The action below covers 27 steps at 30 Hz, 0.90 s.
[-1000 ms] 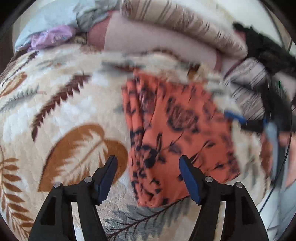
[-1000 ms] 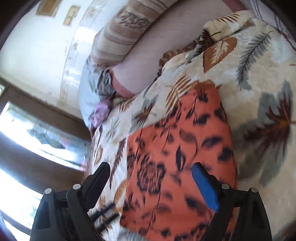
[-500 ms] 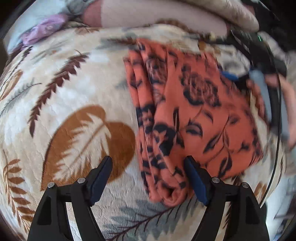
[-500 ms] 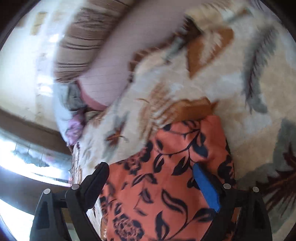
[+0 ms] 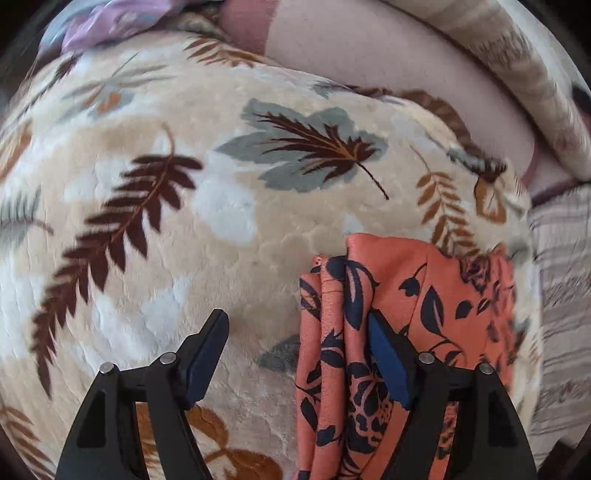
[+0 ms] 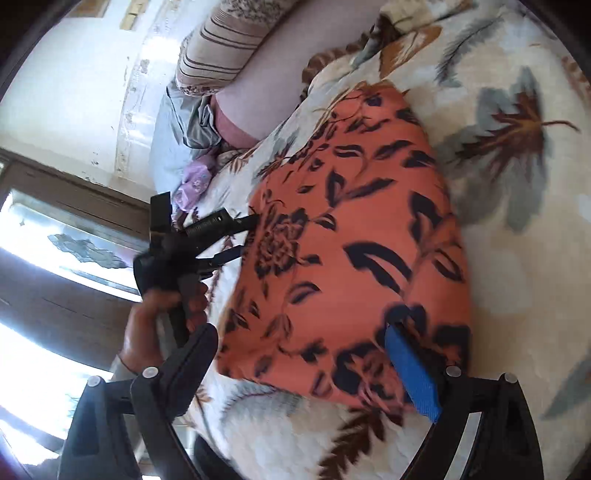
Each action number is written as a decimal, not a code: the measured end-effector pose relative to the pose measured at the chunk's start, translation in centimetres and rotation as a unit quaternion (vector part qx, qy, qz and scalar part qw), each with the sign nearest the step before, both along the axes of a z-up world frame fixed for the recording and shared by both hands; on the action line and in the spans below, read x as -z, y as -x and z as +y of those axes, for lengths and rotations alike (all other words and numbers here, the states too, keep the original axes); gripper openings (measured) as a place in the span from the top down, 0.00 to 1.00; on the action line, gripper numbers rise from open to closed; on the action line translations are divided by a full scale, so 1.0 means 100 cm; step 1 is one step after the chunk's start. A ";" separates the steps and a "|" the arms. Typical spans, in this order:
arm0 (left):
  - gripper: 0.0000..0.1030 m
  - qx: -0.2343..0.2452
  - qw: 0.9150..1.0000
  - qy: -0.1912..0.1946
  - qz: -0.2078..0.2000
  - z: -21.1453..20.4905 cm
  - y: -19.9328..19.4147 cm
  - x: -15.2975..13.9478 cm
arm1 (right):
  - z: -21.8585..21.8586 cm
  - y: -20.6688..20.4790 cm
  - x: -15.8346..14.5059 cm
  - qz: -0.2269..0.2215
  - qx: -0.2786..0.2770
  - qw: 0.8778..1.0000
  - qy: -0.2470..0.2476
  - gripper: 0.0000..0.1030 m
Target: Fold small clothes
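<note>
A folded orange garment with dark flowers (image 5: 424,295) lies on the leaf-patterned blanket (image 5: 184,258). My left gripper (image 5: 297,315) hovers over its folded left edge. Its jaws are closing but still wide; the edge lies between them with no pad pressing on it. In the right wrist view the garment (image 6: 351,221) fills the middle, and my right gripper (image 6: 301,328) stands open over its near end, the blue pad above the cloth. The left gripper (image 6: 248,235), held by a hand (image 6: 147,332), points at the garment's far side.
A pink pillow (image 5: 388,48) and a striped pillow (image 6: 221,48) lie along the head of the bed, with a purple cloth (image 5: 110,18) beside them. A grey striped sheet (image 5: 561,295) borders the blanket. A bright window (image 6: 55,240) is beyond the bed's edge.
The left gripper slid sideways, so the garment went from the middle of its view to the lower right. The right gripper's view shifted, and the left gripper and hand have come into it.
</note>
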<state>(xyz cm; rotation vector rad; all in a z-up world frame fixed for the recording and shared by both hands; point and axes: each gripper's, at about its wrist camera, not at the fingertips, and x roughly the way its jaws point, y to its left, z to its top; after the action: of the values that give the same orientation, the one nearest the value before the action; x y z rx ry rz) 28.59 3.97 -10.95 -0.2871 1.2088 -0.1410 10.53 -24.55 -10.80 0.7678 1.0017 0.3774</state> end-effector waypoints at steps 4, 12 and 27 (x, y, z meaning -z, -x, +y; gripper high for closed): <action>0.25 0.008 0.994 -0.045 -0.101 0.005 0.066 -0.047 | -0.002 0.022 -0.027 -0.040 0.042 0.996 0.073 0.05; 0.14 0.026 0.969 -0.129 -0.208 0.003 0.204 -0.095 | 0.039 0.056 -0.048 -0.024 0.007 0.963 0.269 0.00; 0.07 0.015 0.967 -0.134 -0.216 0.006 0.287 -0.125 | 0.080 0.145 -0.126 -0.092 0.072 0.897 0.426 0.00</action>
<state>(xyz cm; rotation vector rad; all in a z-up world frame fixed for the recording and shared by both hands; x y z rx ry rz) -0.12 4.62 1.52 0.0019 0.7849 -0.0597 -4.00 -16.56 1.79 0.0005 0.8100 -0.1347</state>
